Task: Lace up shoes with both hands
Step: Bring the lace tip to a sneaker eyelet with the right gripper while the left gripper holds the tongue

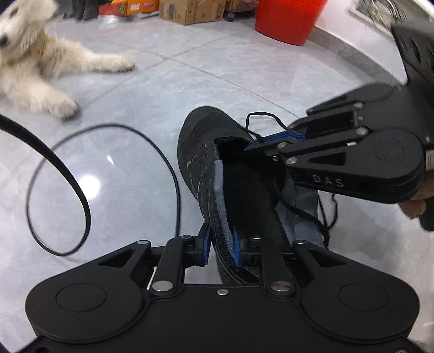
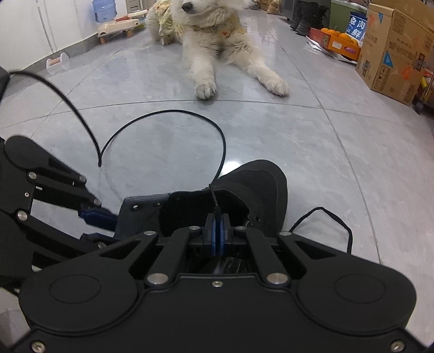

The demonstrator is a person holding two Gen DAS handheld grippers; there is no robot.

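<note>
A black shoe (image 1: 206,152) with a grey-blue lining lies on the tiled floor, toe pointing away. My left gripper (image 1: 221,248) is shut on the shoe's left eyelet flap. My right gripper (image 2: 217,233) is shut on the tip of the black lace (image 2: 215,202), just above the shoe's tongue (image 2: 200,214). In the left wrist view the right gripper (image 1: 252,144) comes in from the right over the shoe's opening. The lace's slack (image 2: 333,220) loops on the floor to the shoe's right. In the right wrist view the left gripper (image 2: 100,222) grips the grey flap (image 2: 138,214).
A white dog (image 2: 217,46) lies on the floor just beyond the shoe, paws toward me. A black cable (image 1: 108,173) loops on the floor to the left. A red bin (image 1: 287,19) and cardboard boxes (image 2: 393,51) stand farther back.
</note>
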